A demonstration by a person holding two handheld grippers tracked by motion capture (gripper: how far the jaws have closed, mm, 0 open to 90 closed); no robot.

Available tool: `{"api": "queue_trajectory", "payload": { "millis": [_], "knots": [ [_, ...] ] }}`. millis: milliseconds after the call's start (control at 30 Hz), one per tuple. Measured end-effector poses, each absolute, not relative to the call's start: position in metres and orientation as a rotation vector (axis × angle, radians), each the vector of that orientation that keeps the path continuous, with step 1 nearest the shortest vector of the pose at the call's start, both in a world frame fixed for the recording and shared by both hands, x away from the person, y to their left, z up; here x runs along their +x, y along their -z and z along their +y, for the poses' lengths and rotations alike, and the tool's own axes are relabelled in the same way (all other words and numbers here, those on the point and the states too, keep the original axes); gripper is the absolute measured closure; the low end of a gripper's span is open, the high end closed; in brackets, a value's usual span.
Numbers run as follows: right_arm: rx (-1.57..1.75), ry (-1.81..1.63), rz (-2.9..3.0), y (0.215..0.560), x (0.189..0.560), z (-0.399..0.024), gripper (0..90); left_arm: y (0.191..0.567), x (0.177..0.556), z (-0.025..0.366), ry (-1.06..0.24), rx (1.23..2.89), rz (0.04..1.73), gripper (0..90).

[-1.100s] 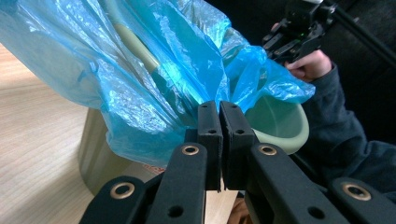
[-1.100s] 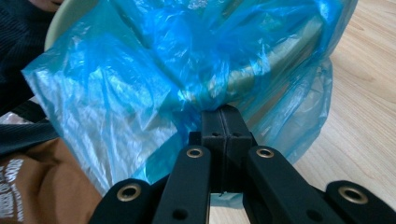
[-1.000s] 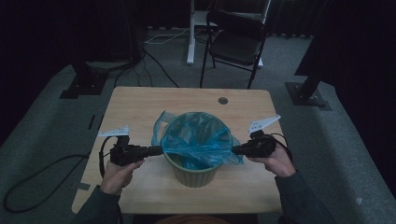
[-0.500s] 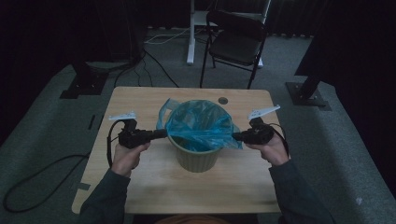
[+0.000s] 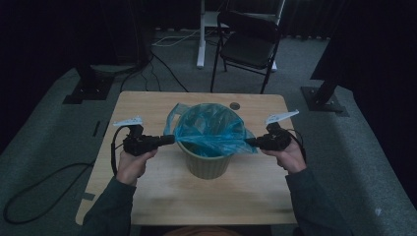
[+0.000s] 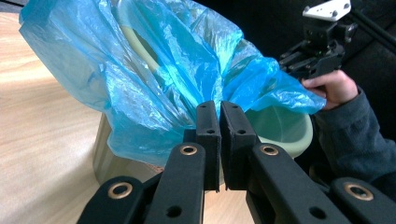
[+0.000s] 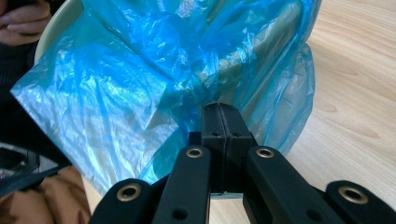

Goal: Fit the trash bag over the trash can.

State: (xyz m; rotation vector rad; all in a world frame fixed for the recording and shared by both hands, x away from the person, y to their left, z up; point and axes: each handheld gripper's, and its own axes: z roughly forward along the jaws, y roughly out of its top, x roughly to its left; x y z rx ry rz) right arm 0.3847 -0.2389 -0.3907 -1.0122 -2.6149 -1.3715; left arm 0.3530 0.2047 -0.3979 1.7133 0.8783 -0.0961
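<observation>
- Since a second ago, I've carried the bag edges farther up the table
- My left gripper (image 6: 219, 109) and right gripper (image 7: 219, 112) pinch crinkly blue bag (image 5: 211, 130) (thin film), draped over the round green bin (image 5: 206, 164) between them

A translucent blue bag (image 5: 211, 129) lines a pale green bin (image 5: 206, 164) on a light wood-grain table (image 5: 162, 191), black tongs (image 6: 219, 116) alongside.

A light wooden bench (image 5: 162, 196) with rounded corners stands on grey carpet. A pale green bin (image 5: 209, 164) lined with a blue plastic bag (image 5: 211, 130) sits near its middle. A small round hole (image 5: 235, 105) marks the far edge.
</observation>
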Motion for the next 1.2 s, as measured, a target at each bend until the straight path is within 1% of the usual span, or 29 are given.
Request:
{"api": "queue_trajectory", "payload": {
  "millis": [133, 267, 800, 900, 1200],
  "knots": [
    [-0.919, 1.345, -2.649, 0.389, 0.375, -0.237, 89.6, 0.402, 0.343, 0.203, 0.108, 1.74, 0.876, 86.7],
    [-0.849, 1.315, -2.686, 0.388, 0.369, -0.227, 89.8, 0.406, 0.341, 0.196, 0.121, 1.756, 0.866, 87.1],
    [-0.776, 1.289, -2.712, 0.39, 0.367, -0.221, 90.0, 0.411, 0.338, 0.193, 0.151, 1.756, 0.842, 89.4],
    [-0.742, 1.295, -2.705, 0.39, 0.366, -0.218, 90.0, 0.413, 0.336, 0.186, 0.164, 1.772, 0.823, 89.5],
    [-0.762, 1.229, -2.747, 0.397, 0.37, -0.214, 90.0, 0.419, 0.337, 0.184, 0.147, 1.8, 0.829, 89.5]
  ]
}}
